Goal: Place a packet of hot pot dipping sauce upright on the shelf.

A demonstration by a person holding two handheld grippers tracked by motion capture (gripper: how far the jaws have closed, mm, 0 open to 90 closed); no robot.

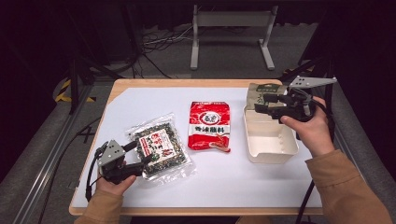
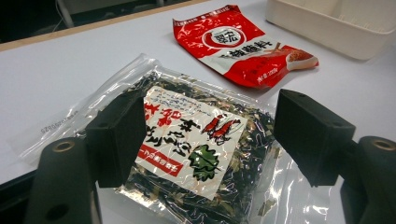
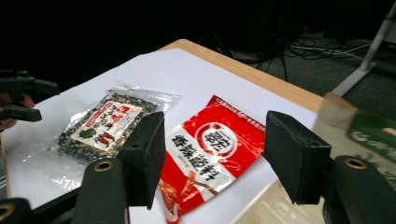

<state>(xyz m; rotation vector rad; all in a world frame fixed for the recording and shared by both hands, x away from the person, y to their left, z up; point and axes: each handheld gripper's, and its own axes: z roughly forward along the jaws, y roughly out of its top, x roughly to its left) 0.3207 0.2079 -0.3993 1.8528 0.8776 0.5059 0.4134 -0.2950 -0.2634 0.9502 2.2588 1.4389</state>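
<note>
Two snack packets lie flat on the white worktop [image 1: 140, 100], and the one we are reaching for is the clear seaweed packet [image 1: 160, 148], at lower left of the high view. Our left gripper [image 1: 138, 156] hovers at its near edge with jaws spread wide on either side of the packet's corner; in the left gripper view the seaweed packet [image 2: 187, 154] sits between the pads, which do not press it. We judge it light, soft and crinkly, with loose dry flakes that would crush under a hard squeeze. The glossy film looks slippery, so the flat sealed border at the edge seems the best place to pinch, not the bulging middle.

Just right of it, near the centre, lies the red sauce packet [image 1: 209, 126], apart from the first. Further right stands the white tray [image 1: 247, 128], empty inside as far as we can see, with a brown-green pouch [image 1: 259, 91] leaning at its far end. Our right gripper [image 1: 263, 103] hangs over the tray's far rim, jaws spread and holding nothing; its own view looks across the red sauce packet [image 3: 210, 149] between the open pads.
</note>
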